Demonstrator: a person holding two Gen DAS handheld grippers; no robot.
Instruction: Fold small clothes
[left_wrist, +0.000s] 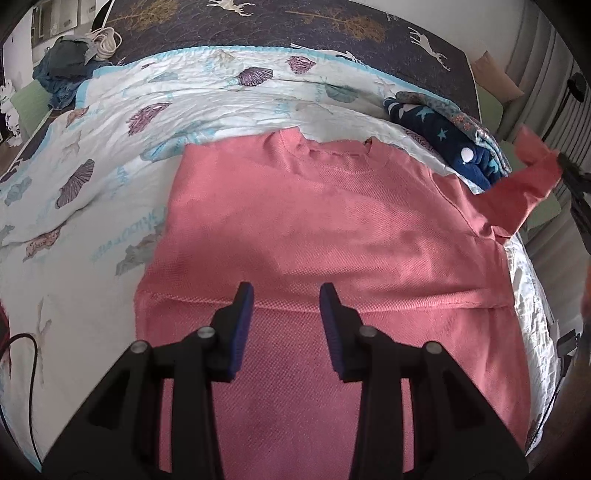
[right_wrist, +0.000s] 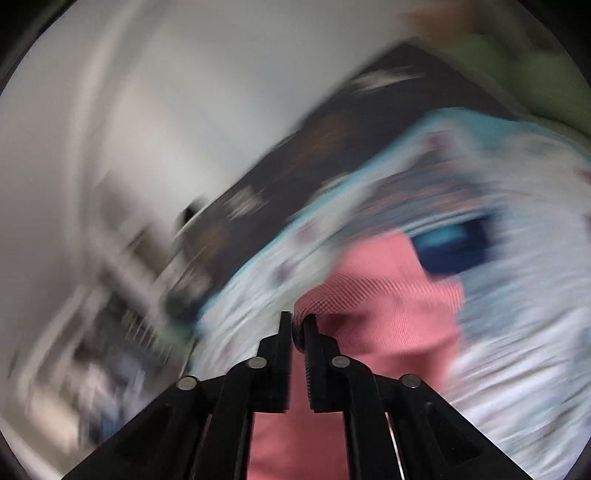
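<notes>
Pink knit sweater (left_wrist: 314, 229) flat on seashell-print quilt (left_wrist: 110, 147); quilt lettering unreadable. Left gripper (left_wrist: 286, 295) jaws apart above hem. Right gripper (right_wrist: 298, 321) jaws clamped on sleeve.

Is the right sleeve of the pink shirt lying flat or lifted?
Lifted. The right gripper is shut on the pink shirt at its sleeve end, raised above the quilt.

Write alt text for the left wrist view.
A pink shirt lies flat on a seashell-print quilt, its right sleeve lifted by the right gripper. The left gripper hovers open above the hem.
</notes>
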